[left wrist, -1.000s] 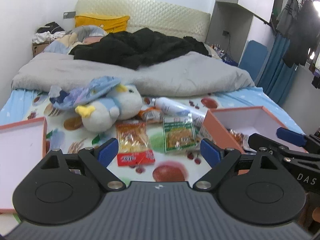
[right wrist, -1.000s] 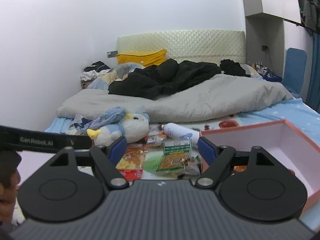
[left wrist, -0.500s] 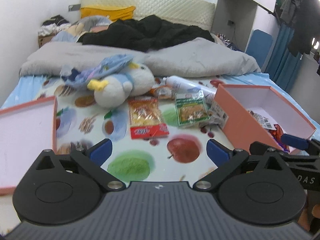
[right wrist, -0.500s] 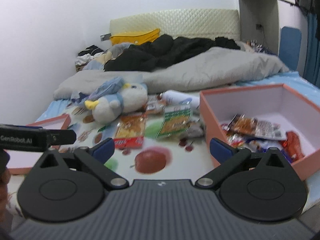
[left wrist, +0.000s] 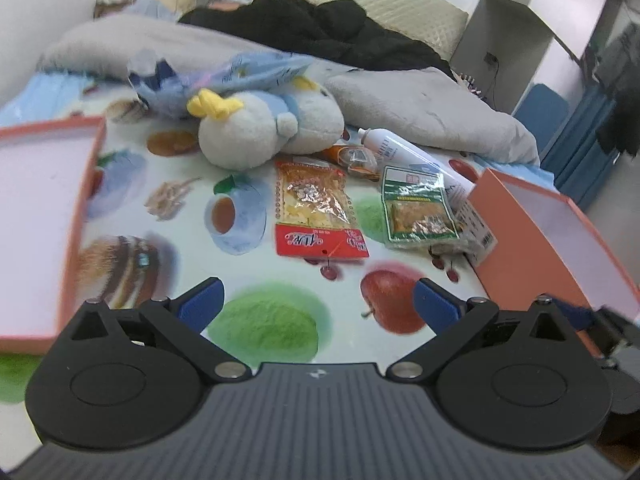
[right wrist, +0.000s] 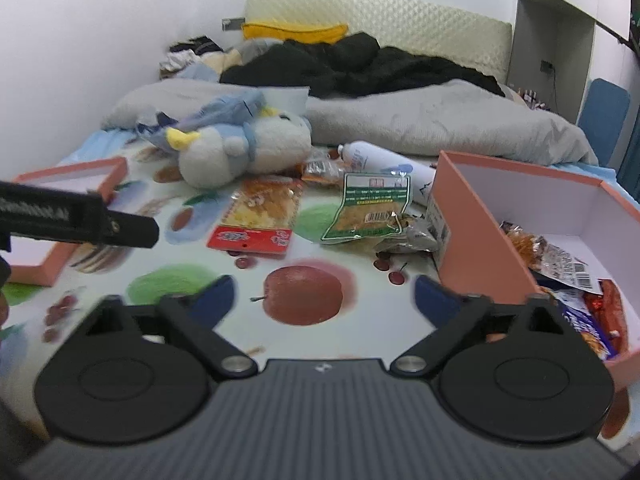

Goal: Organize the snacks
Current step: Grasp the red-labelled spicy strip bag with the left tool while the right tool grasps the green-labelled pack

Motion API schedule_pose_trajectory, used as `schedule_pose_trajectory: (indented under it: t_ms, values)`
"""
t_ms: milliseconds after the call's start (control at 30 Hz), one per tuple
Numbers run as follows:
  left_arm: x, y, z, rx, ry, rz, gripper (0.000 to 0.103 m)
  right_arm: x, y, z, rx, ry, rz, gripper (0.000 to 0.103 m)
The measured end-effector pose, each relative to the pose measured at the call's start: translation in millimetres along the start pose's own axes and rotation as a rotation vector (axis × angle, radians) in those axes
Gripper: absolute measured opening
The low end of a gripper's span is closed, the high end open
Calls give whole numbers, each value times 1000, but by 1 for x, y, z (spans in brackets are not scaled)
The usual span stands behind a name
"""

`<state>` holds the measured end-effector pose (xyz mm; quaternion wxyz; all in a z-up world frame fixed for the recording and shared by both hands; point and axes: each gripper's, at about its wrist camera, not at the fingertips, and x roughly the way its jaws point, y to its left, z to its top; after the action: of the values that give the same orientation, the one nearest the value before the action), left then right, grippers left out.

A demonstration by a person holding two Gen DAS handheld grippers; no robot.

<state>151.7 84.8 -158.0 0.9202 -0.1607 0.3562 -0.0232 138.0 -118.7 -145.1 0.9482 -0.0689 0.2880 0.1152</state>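
**Some snacks boxed, several still loose on the bed**

The red-bottomed snack pack (left wrist: 316, 210) and the green-labelled snack pack (left wrist: 418, 208) lie flat on the fruit-print sheet (left wrist: 276, 320), ahead of both tools and well apart from their tips. A small orange packet (left wrist: 352, 158) sits farther ahead, beside the plush toy (left wrist: 264, 128). The orange box (right wrist: 476, 236), right of the right gripper (right wrist: 322, 294), already holds several wrappers. The left gripper (left wrist: 316, 302) gapes empty; the right one's jaws have just been closing, nothing between them. By my reading, most sorting remains.
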Motion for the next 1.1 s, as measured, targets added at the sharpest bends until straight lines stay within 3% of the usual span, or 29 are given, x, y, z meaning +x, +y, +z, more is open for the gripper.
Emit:
schedule_pose_trajectory:
  t_ms: [133,267,400,533,633,800,967,1100]
  values:
    - [43,13,15,-40,11,-35,102,36,-7,3,84,4,11,69]
    - [89,19,28,-59,26,-41,102,72,-19,8,222,76,52,60]
    - [126,17,40,-48,27,-56,102,96,-26,11,314,81,57,59]
    - [156,10,54,-17,35,-33,102,121,-34,11,415,121,74,58]
    - [177,6,65,-1,48,-28,102,133,-40,12,460,109,64,50]
    - [207,0,79,10,80,-14,103,149,-48,15,499,94,43,48]
    - [227,-12,86,54,77,44,103,163,-54,13,547,108,37,33]
    - [241,-22,89,109,80,111,103,166,-56,15,551,102,52,31]
